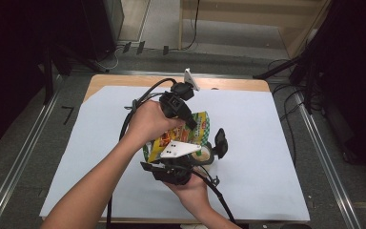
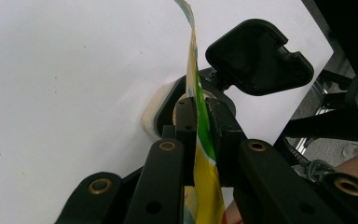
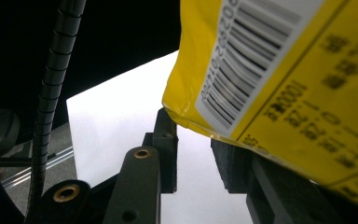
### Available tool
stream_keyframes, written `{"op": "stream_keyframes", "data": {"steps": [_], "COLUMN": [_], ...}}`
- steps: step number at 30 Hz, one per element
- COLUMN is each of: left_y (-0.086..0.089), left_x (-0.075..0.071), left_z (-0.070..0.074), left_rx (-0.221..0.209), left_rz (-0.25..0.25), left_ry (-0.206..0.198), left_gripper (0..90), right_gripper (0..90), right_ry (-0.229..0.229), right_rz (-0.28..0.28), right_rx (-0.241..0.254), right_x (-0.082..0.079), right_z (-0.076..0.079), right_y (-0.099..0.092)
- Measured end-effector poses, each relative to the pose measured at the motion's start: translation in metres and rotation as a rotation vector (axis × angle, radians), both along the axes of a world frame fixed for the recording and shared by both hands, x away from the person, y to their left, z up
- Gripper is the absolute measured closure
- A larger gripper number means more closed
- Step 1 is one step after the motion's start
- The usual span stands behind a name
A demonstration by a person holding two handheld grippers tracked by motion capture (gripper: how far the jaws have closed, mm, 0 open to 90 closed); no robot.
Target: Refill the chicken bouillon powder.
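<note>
At frame centre, the left gripper (image 2: 204, 116) pinches a yellow-green pouch (image 1: 198, 128) edge-on; the right gripper (image 3: 193, 154), jaws apart around nothing, sits just below it

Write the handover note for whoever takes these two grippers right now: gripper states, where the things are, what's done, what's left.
Left gripper: shut on the yellow-and-green pouch, pinching its thin edge and holding it above the white sheet.
Right gripper: jaws apart, nothing clamped between them; the pouch's barcode corner hangs just over them.
Round container: on the sheet under the pouch, beside the right gripper.
Done: pouch lifted and held over the container.
Left: probably get the right gripper onto the pouch, then open or empty it; whether it is already open cannot be told.
</note>
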State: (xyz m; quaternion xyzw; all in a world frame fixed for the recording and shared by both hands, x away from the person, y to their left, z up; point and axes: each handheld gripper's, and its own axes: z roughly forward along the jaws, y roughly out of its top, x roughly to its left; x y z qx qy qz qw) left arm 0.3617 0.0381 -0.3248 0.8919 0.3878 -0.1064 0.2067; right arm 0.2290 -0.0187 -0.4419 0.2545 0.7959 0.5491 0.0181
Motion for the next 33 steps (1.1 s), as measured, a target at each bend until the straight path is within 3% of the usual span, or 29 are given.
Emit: {"op": "stream_keyframes", "data": {"steps": [33], "left_y": [0.0068], "left_x": [-0.0013], "left_z": [-0.0001], "left_rx": [-0.002], "left_rz": [0.014], "left_ry": [0.002], "left_gripper": [84.4], "right_gripper": [73.4], "right_ry": [-0.003], "right_rz": [0.023], "right_rx": [-0.003], "right_x": [-0.0004], "right_z": [0.0004], "right_y": [0.0043]}}
